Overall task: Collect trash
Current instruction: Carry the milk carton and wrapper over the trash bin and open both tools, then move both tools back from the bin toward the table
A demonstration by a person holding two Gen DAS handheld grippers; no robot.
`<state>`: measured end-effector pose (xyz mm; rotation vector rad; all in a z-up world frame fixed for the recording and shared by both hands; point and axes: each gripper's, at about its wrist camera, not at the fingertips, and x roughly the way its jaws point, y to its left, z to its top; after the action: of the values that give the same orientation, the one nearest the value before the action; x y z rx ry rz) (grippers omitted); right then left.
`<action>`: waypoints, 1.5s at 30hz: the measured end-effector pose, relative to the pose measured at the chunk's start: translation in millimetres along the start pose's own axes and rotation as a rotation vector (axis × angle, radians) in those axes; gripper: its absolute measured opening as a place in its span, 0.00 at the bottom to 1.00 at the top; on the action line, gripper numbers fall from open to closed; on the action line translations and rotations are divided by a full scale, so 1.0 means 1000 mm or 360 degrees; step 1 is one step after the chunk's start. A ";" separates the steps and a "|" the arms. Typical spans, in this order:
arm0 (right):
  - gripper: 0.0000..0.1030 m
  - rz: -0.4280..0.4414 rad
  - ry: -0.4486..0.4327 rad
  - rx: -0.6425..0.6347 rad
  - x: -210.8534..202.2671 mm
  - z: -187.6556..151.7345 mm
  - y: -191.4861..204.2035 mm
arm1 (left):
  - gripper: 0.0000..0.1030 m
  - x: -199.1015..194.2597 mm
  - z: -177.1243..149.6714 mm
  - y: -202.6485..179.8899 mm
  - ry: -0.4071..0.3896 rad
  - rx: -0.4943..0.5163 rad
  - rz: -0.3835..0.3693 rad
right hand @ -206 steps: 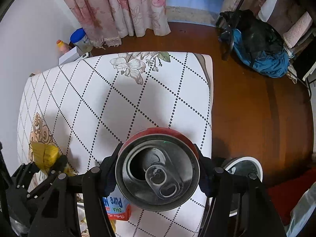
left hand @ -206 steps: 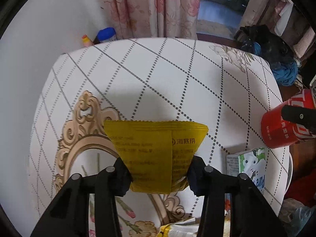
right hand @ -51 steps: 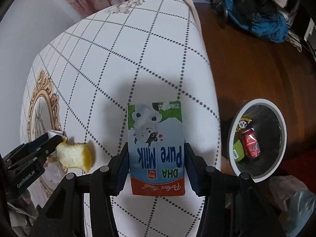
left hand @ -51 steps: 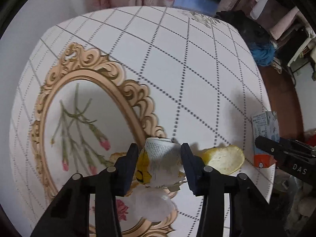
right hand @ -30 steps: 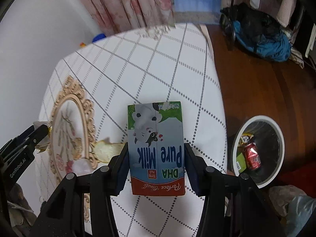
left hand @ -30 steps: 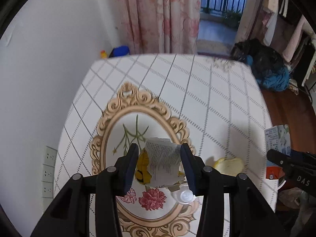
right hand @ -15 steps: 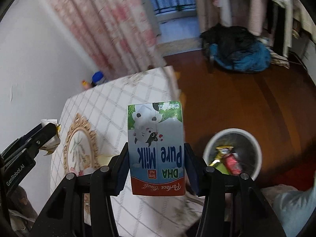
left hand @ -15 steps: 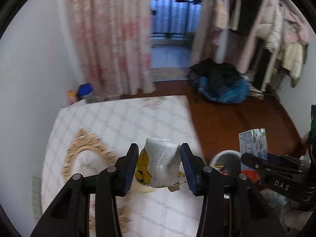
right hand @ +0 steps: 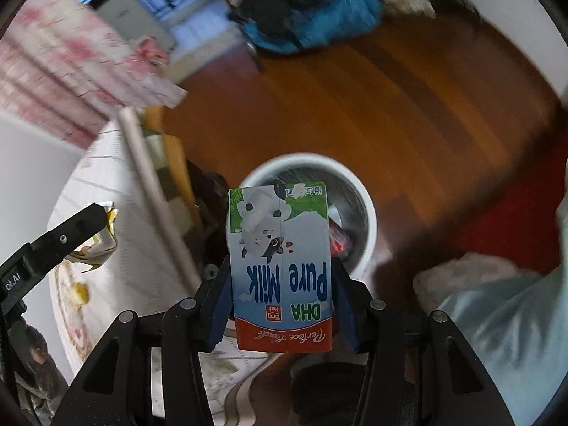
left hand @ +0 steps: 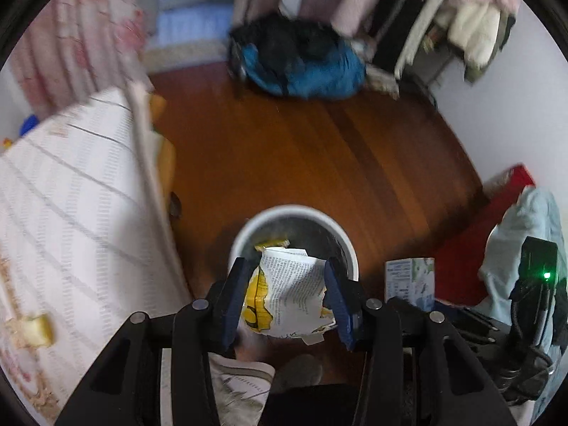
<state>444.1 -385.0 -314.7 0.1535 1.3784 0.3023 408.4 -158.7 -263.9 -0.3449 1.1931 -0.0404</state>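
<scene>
While both grippers hang above the floor beside the table, each is clamped on a piece of trash. Left gripper point(left hand: 289, 293) has its blue pads pressed on both sides of a crumpled wrapper point(left hand: 289, 294), white with printed text and a yellow patch, held over the near rim of the bin point(left hand: 245, 229). Right gripper point(right hand: 280, 293) squeezes a milk carton point(right hand: 280, 266) by its sides, print upside down, red band nearest the camera, its far end over the bin point(right hand: 369, 227) mouth in the right wrist view. In the left view the carton point(left hand: 410, 278) sits just right of the bin. Bin is round, white-rimmed, dark inside, standing on the wood floor point(left hand: 319, 156); a yellow wrapper point(left hand: 271, 243) and a red can point(right hand: 337, 239) lie in it. Table point(left hand: 71, 206) with white checked cloth is left of the bin, and a yellow peel point(left hand: 37, 326) lies on it, blurred. Farther off, a blue and black bag point(left hand: 301, 67) on the floor and a pink curtain point(left hand: 71, 35) behind the table.
</scene>
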 end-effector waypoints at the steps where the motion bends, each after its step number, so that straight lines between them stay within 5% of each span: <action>1: 0.51 -0.0010 0.0038 0.0028 0.014 0.002 -0.010 | 0.40 0.016 0.002 -0.004 0.0046 0.0008 0.0002; 10: 0.52 0.0012 0.0268 0.0115 0.106 0.018 -0.056 | 0.47 0.095 0.001 -0.020 0.0324 0.0042 0.0054; 13: 0.52 0.0020 0.0278 0.0107 0.121 0.019 -0.062 | 0.77 0.098 0.000 -0.016 0.0326 0.0028 0.0084; 15: 0.65 0.0036 0.0320 0.0120 0.128 0.017 -0.066 | 0.94 0.098 -0.001 -0.009 0.0332 0.0020 0.0098; 16: 0.87 0.0043 0.0331 0.0128 0.130 0.017 -0.067 | 0.94 0.097 -0.001 -0.006 0.0330 0.0025 0.0127; 17: 0.95 0.0042 0.0337 0.0129 0.130 0.017 -0.066 | 0.94 0.095 -0.001 -0.005 0.0320 0.0029 0.0157; 30: 0.95 -0.0240 0.0324 0.0013 0.111 0.007 -0.048 | 0.94 0.069 -0.021 0.010 0.0202 0.0109 0.0427; 45: 0.95 -0.0296 0.0187 -0.0016 0.048 -0.005 -0.036 | 0.94 0.028 -0.029 -0.005 0.0097 0.0146 0.0440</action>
<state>451.3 -405.3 -370.7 -0.0018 1.4959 0.1649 392.9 -176.6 -297.2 -0.0971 1.2857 0.1351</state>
